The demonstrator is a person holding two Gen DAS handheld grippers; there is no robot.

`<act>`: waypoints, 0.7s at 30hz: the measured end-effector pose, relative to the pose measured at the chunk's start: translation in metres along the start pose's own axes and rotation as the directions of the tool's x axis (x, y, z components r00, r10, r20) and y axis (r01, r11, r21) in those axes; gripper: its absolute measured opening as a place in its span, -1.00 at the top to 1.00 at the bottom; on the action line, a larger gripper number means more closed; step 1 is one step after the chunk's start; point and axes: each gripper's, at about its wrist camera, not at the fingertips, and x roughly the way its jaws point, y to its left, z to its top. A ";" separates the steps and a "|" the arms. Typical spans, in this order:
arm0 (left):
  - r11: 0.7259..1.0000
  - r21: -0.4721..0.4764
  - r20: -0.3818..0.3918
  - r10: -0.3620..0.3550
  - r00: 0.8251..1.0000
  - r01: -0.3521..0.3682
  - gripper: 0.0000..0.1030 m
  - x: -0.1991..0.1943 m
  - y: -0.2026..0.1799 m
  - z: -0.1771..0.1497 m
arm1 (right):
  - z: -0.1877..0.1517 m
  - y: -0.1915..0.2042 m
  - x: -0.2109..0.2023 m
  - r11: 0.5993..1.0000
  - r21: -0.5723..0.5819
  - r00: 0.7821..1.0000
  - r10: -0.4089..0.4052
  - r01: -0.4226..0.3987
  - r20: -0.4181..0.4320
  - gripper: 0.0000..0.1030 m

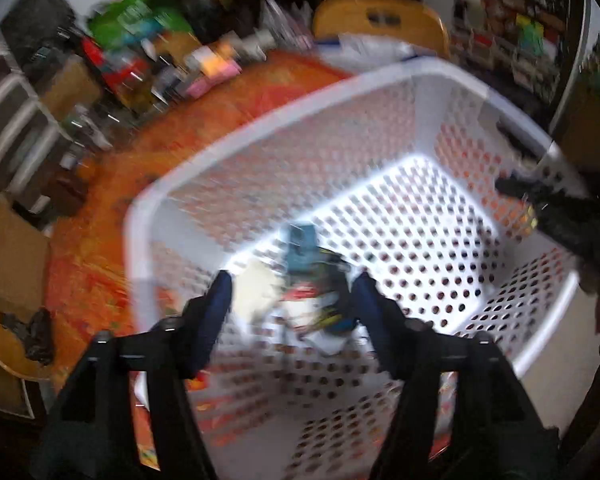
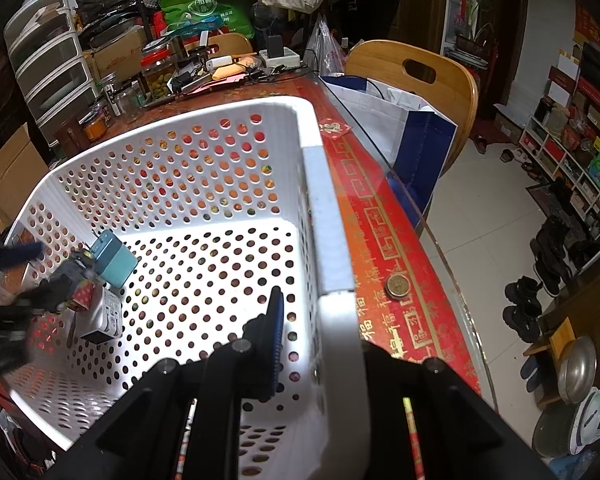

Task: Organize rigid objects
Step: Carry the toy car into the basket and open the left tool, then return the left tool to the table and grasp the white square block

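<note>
Right gripper (image 2: 300, 320) clamped on basket (image 2: 324, 208) wall lower centre, steadying it; left gripper (image 1: 292, 292) jaws apart over small boxes (image 1: 304, 276).

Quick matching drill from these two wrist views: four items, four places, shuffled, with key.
Items:
1. white perforated plastic basket
2. teal rectangular box
3. round gold coin
4. wooden chair

Places:
A. on the red tablecloth border beside the basket
B. on the red-clothed table
C. on the basket floor, among small items
D. beyond the table's glass edge, bag on it

Pairs: 1-B, 2-C, 3-A, 4-D
</note>
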 end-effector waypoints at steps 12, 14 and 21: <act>0.946 -0.298 0.051 0.144 0.988 -0.123 -1.00 -0.055 0.181 -0.101 | 0.000 -0.001 -0.001 1.000 0.002 1.000 0.002 -0.002 0.004 0.70; 0.939 -0.319 -0.053 0.118 0.992 -0.129 -1.00 -0.019 0.193 -0.124 | 0.001 -0.001 -0.001 1.000 0.001 1.000 0.002 -0.002 0.004 0.70; 0.936 -0.349 -0.137 -0.005 0.991 -0.043 -0.96 0.048 0.184 -0.161 | 0.000 -0.001 -0.002 1.000 0.001 1.000 -0.001 0.001 0.000 0.70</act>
